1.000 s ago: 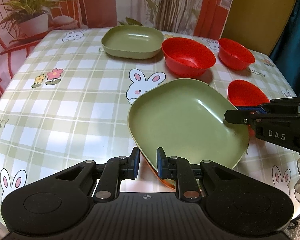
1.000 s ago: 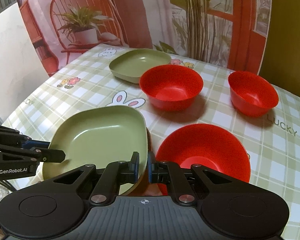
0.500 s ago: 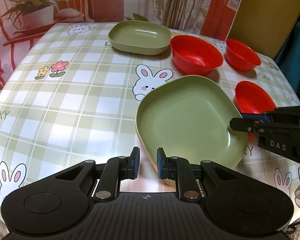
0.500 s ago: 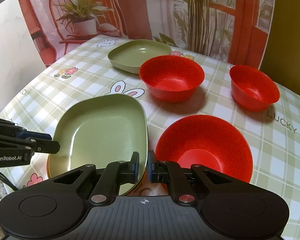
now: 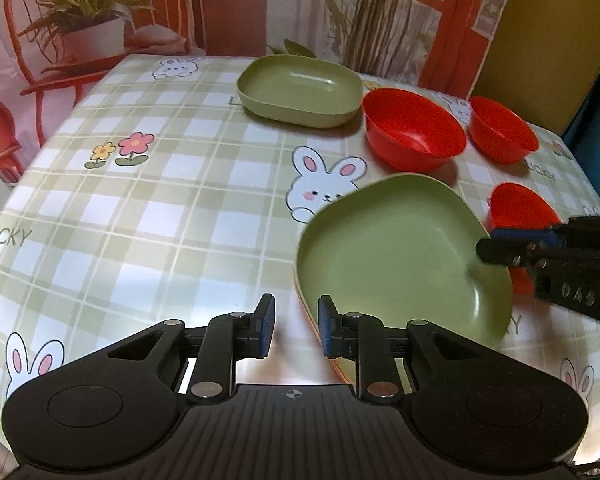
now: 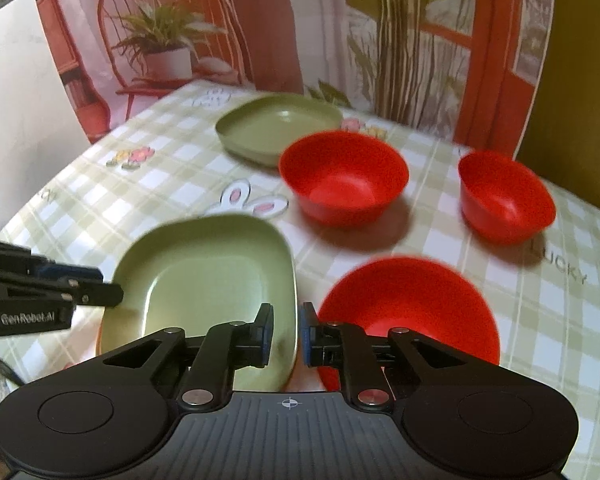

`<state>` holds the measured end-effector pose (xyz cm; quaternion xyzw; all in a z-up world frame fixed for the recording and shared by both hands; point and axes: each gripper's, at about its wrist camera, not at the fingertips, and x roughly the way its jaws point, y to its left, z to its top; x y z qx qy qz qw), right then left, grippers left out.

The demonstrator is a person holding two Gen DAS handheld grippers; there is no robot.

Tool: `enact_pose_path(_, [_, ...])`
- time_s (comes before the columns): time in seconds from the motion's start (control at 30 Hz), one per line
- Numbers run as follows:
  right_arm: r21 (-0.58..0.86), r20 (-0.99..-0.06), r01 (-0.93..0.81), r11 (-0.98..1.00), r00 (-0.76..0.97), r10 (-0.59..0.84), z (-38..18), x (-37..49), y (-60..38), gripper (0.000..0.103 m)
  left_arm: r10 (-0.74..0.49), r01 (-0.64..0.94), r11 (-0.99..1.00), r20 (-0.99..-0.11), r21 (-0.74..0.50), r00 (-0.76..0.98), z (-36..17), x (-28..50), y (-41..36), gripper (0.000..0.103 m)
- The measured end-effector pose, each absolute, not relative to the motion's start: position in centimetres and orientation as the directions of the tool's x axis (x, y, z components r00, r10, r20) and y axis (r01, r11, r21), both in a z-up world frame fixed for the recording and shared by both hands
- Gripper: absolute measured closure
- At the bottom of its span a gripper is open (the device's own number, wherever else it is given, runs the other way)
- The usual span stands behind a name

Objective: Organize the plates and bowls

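Observation:
A square green plate [image 5: 400, 264] [image 6: 212, 272] lies near the table's front edge, with an orange rim showing beneath it. My left gripper [image 5: 296, 328] [image 6: 108, 286] is at its left rim. The jaws are opening, and the rim runs along the right pad with the left pad clear of it. My right gripper [image 6: 286, 332] [image 5: 490, 242] straddles the plate's right rim. Its jaws are opening too, with a gap on the left side. A second green plate [image 5: 300, 92] [image 6: 280, 128] sits at the back.
Three red bowls stand right of the plates: a large one [image 5: 414, 136] [image 6: 344, 178], a small one [image 5: 502, 130] [image 6: 504, 196] and a near one [image 5: 520, 208] [image 6: 408, 312] close beside my right fingers. The checked tablecloth [image 5: 140, 220] stretches left. A printed backdrop stands behind.
Both grippers' jaws have parted a little around the near green plate's rims. The plate and both hands have stayed about where they were.

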<state>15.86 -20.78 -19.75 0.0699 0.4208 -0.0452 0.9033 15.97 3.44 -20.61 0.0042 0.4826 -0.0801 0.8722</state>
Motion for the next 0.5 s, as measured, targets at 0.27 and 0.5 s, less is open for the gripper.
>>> enact_pose_path(0.27, [0.115, -0.761, 0.154, 0.981, 0.648, -0.012, -20.0, 17.7, -21.5, 0.103, -0.147, 0.134, 0.987, -0.833, -0.088, 0.533, -20.6, 16.2, 4.0, 0.078])
enact_pose_path(0.5, [0.122, -0.784, 0.166, 0.979, 0.621, -0.008, -20.8, 17.9, -21.5, 0.103, -0.161, 0.127, 0.986, -0.827, -0.109, 0.539, -20.8, 16.1, 4.4, 0.074])
